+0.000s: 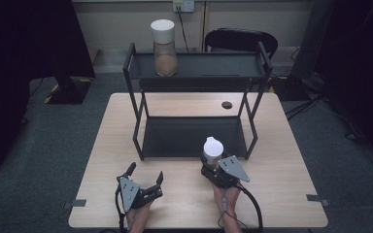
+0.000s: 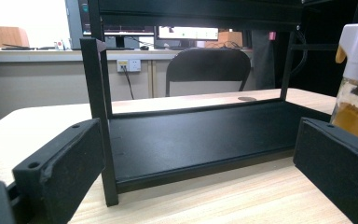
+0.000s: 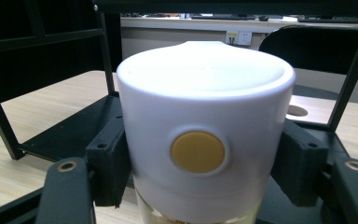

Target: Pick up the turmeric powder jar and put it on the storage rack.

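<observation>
Jars: 2, one [image 1: 212, 148] clamped in right claw [image 1: 213, 167], left claw [image 1: 145, 172] open, empty.

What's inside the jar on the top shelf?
The jar on the rack's top shelf has brownish powdery stuff filling its lower part; the rest looks empty through the clear wall. Its white lid covers the mouth, so anything right beneath the lid stays hidden.

The jar [image 3: 205, 135] runs off the right gripper view's bottom edge, its contents hidden behind the white lid.
</observation>
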`<state>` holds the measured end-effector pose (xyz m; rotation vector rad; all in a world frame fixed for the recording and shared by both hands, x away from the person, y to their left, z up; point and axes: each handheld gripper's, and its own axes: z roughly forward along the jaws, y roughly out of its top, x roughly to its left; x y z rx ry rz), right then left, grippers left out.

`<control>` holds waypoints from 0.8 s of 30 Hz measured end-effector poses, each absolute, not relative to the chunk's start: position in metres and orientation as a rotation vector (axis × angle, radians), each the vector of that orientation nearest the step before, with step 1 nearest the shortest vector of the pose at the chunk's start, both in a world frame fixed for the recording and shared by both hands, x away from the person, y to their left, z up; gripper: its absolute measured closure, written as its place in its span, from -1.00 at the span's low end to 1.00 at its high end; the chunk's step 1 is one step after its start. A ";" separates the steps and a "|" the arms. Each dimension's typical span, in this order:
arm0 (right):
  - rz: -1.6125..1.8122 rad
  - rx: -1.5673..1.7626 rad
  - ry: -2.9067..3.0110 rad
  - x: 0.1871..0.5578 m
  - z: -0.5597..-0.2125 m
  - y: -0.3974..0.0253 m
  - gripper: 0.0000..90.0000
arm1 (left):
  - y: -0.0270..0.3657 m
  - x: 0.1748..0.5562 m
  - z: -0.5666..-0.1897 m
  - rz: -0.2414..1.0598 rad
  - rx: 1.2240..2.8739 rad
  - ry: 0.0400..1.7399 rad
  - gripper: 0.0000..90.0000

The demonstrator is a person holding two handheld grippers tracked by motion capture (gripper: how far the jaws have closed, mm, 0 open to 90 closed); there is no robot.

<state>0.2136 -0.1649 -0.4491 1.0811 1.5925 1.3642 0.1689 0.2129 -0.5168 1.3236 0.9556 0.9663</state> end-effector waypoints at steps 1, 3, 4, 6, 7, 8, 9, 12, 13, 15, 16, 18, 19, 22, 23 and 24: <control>1.362 1.076 1.592 0.213 -0.448 -0.165 -0.34 | 0.213 0.169 -0.517 0.966 1.324 0.956 -0.96; 1.364 1.071 1.584 0.211 -0.447 -0.165 -0.34 | 0.213 0.169 -0.517 0.966 1.324 0.956 -0.96; 1.367 1.070 1.581 0.211 -0.447 -0.165 -0.34 | 0.213 0.169 -0.517 0.966 1.324 0.956 -0.96; 1.369 1.068 1.577 0.210 -0.445 -0.165 -0.34 | 0.213 0.169 -0.517 0.967 1.324 0.956 -0.96; 1.368 1.067 1.575 0.209 -0.444 -0.165 -0.34 | 0.213 0.169 -0.517 0.967 1.324 0.956 -0.96; 1.369 1.066 1.573 0.209 -0.443 -0.165 -0.34 | 0.213 0.169 -0.517 0.967 1.324 0.956 -0.96; 1.371 1.061 1.572 0.208 -0.443 -0.166 -0.34 | 0.213 0.169 -0.517 0.967 1.323 0.956 -0.96; 1.377 1.054 1.565 0.207 -0.441 -0.166 -0.34 | 0.213 0.169 -0.517 0.967 1.324 0.956 -0.96; 1.380 1.051 1.563 0.206 -0.440 -0.166 -0.34 | 0.213 0.169 -0.517 0.967 1.324 0.956 -0.96; 1.384 1.044 1.559 0.205 -0.438 -0.167 -0.34 | 0.213 0.169 -0.517 0.967 1.324 0.956 -0.96; 1.386 1.041 1.557 0.204 -0.437 -0.167 -0.34 | 0.213 0.169 -0.517 0.967 1.323 0.956 -0.96; 1.390 1.036 1.554 0.204 -0.435 -0.168 -0.34 | 0.213 0.169 -0.517 0.967 1.324 0.956 -0.96; 1.392 1.032 1.551 0.203 -0.434 -0.168 -0.34 | 0.213 0.169 -0.517 0.967 1.324 0.956 -0.96; 1.405 1.029 1.547 0.203 -0.431 -0.169 -0.34 | 0.213 0.169 -0.517 0.967 1.324 0.956 -0.96; 1.408 1.029 1.542 0.202 -0.430 -0.169 -0.34 | 0.213 0.169 -0.517 0.967 1.324 0.957 -0.96; 1.409 1.028 1.538 0.202 -0.429 -0.169 -0.34 | 0.213 0.169 -0.517 0.967 1.323 0.956 -0.96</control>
